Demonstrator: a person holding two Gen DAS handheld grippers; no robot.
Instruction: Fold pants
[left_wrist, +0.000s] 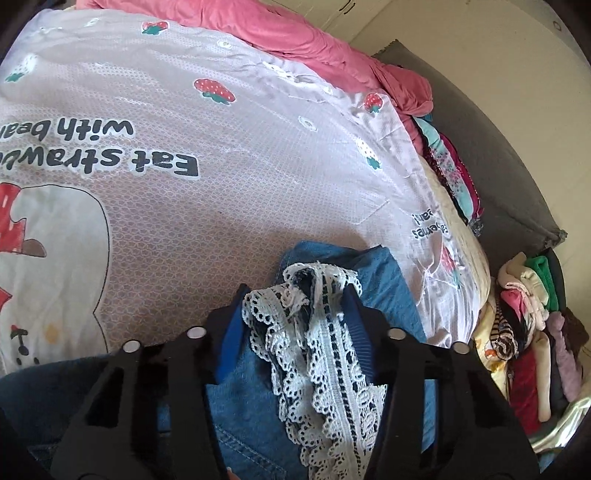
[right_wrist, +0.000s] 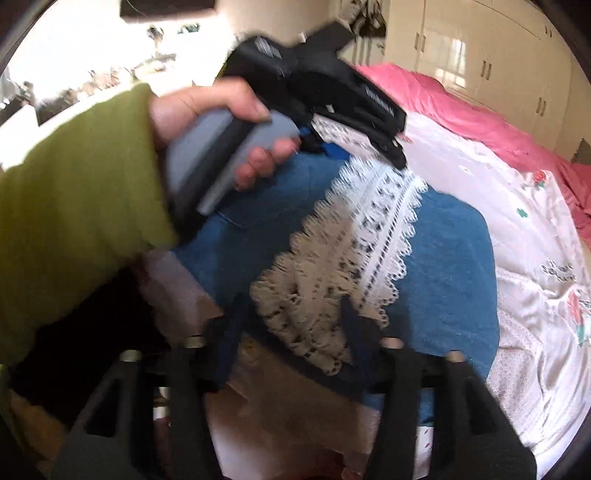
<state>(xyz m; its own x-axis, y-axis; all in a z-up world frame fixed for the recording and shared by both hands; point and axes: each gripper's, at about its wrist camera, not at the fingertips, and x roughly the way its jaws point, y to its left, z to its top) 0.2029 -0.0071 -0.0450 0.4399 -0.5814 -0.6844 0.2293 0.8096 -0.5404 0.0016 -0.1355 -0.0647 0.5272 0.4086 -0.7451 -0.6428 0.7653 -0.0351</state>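
1. Green sleeve first: at the left of the right wrist view we see the person's left forearm in a green sleeve (right_wrist: 74, 192) reaching in from the left edge, the hand (right_wrist: 221, 122) wrapped round the grey handle of the left gripper (right_wrist: 373, 147), thumb on top and fingers curled beneath.
2. That tool slants down to the right, its black head resting at the far end of the lace trim (right_wrist: 354, 236) (its tips are hidden there in this view).
3. In its own view the left gripper (left_wrist: 295, 299) has its blue-padded fingers either side of a bunched fold of lace trim (left_wrist: 317, 332) and denim; we read the tongs as clamped on the pants (left_wrist: 384, 280).
4. The pants (right_wrist: 450, 266), blue denim with a white lace band, lie in a heap on the white strawberry-print quilt (right_wrist: 517, 206), near its edge in the left wrist view.
5. The right gripper (right_wrist: 291, 306) sits low over the near end of the lace; the frame is blurred, the fingers stand either side of the fabric, and we cannot tell whether they grip it.
6. Further right, a pink blanket (right_wrist: 461, 107) lies along the far side of the bed, before pale cupboard doors (right_wrist: 491, 55).
7. In the left wrist view a pile of clothes (left_wrist: 532, 332) lies beyond the quilt (left_wrist: 221, 206), at far right.
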